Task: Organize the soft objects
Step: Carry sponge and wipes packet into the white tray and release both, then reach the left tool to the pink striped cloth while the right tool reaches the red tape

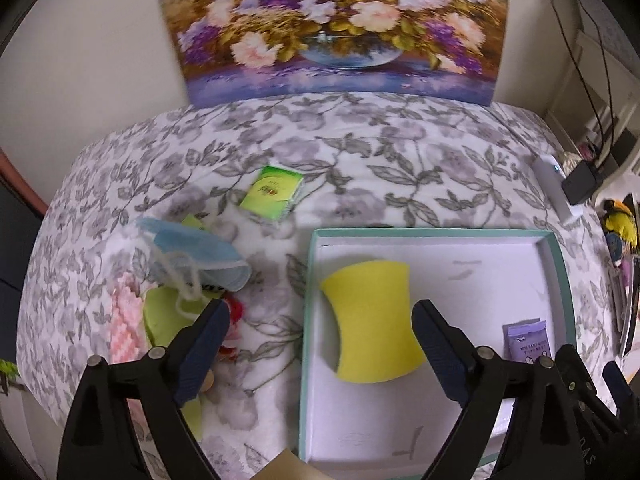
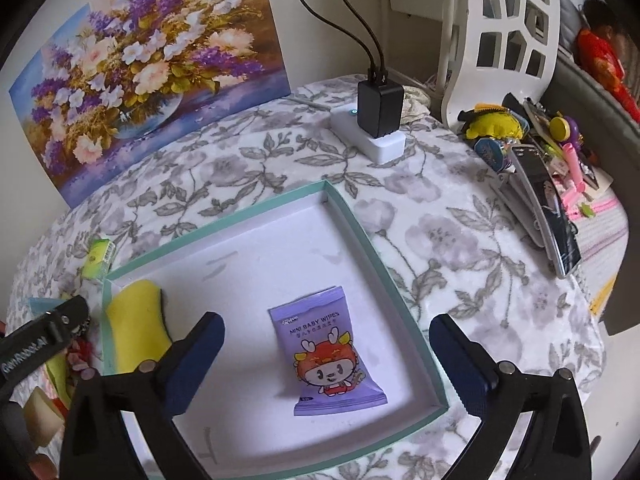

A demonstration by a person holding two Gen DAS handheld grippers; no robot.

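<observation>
Both jaws are standing open, holding nothing; the left gripper (image 1: 320, 332) is risking dragging the sponge (image 1: 372, 320) back out of the tray (image 1: 440, 233).

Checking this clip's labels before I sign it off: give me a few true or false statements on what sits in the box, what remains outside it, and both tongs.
1. The yellow sponge lies inside the teal-rimmed box. True.
2. The baby wipes pack lies on the floral cloth outside the box. False: it lies on the box floor.
3. The right tongs are clamped on the wipes pack. False: they stand open with the pack lying free.
4. The green tissue pack is outside the box. True.
5. The blue face mask is in the box. False: it lies on the cloth left of the box.
6. The left tongs are open. True.
</observation>
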